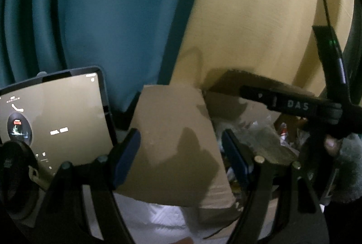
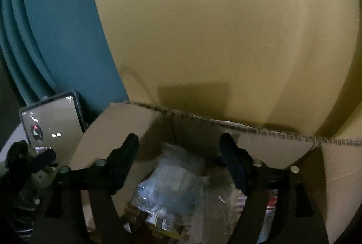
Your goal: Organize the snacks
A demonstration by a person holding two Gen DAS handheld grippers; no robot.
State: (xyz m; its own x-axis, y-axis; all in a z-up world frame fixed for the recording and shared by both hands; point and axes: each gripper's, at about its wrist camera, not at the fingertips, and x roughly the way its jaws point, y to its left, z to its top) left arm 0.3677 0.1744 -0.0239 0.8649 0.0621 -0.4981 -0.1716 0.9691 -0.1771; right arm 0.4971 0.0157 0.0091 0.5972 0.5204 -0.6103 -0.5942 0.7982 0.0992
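Observation:
An open cardboard box (image 2: 260, 149) stands against the wall. Several snack packets (image 2: 172, 180) in clear and printed wrappers lie inside it. My right gripper (image 2: 179, 155) hovers over the box mouth, open, with nothing between its fingers. In the left wrist view my left gripper (image 1: 181, 155) is open too, and the box's left flap (image 1: 172, 131) stands beyond its fingers without touching the pads. The right gripper's black body (image 1: 294, 106) reaches over the packets (image 1: 260, 131) from the right, with a hand (image 1: 330, 144) behind it.
A lit phone screen (image 1: 56, 122) leans upright to the left of the box, also seen as the phone (image 2: 54, 124) in the right wrist view. A teal curtain (image 1: 101, 17) and a yellow wall (image 2: 215, 29) close off the back. A white surface (image 1: 163, 216) lies under the box.

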